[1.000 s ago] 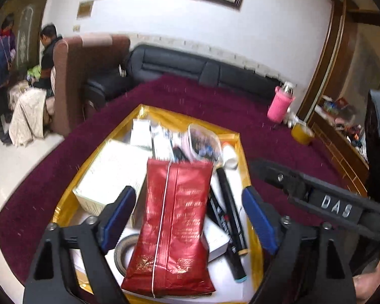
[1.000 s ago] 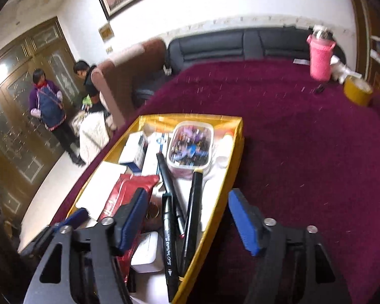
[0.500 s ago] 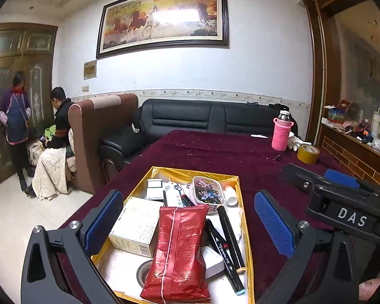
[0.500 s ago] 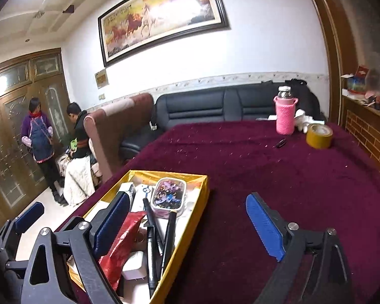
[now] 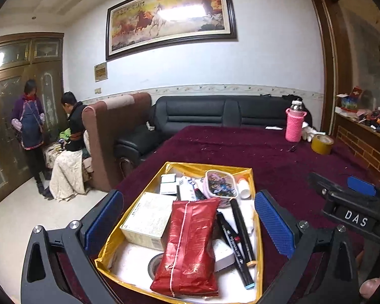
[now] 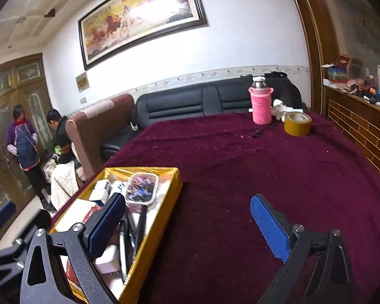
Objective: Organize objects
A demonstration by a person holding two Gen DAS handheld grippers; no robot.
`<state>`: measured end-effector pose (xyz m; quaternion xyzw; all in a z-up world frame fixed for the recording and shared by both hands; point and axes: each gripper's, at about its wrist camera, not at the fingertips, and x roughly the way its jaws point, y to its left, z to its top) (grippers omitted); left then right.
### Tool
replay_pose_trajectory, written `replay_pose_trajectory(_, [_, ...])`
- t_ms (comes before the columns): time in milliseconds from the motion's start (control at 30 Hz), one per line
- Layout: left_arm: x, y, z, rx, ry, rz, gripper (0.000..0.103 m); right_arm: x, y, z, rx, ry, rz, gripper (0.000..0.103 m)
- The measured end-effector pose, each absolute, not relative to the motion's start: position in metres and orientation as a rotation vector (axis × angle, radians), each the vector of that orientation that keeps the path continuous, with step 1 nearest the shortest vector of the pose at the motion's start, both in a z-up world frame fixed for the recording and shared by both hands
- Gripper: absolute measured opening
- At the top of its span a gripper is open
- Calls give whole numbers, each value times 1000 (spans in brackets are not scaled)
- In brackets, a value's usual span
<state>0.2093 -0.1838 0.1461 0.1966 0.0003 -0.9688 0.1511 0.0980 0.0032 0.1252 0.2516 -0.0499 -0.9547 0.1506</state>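
Left gripper [image 5: 187,217] seen with jaws spread fully wide, nothing pinched between them, raised above the gold tray [image 5: 250,174] and tilted less steeply down than a second before, when close over the red packet [image 5: 188,243]. Red packet left lying in the tray, on top of the other things, beside the white box [image 5: 148,219] and the black markers [image 5: 236,233]. Right gripper [image 6: 187,217] also empty, jaws opening the last bit, now over the bare maroon tablecloth [image 6: 266,157] just right of the tray instead of over the markers as before. Judged as a release and a pull-back of both hands: packet placed, this step probably finished. Pink bottle [image 6: 261,103] and yellow tape roll [image 6: 297,124] standing far off on the cloth, possibly next to be collected; small dark item near them too unclear to name.
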Motion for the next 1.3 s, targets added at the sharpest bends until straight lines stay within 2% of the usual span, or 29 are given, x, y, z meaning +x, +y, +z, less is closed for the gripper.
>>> replay_pose_trajectory(133, [207,-188,142,607,30,-2781,103,97,-1,113,772,-84,-2740,101])
replay_pose_trajectory(300, [199,-204,135,695,174,-2780,103,105,-14,107,747,55,-2762,102])
replay_pose_trajectory(533, [204,-215,136,638,165,-2718,103,119,-36,103,711,200,-2741,103])
replay_pose_trajectory(1300, [197,-215,125,736,127,-2632,103,128,-57,95,735,314,-2692,103])
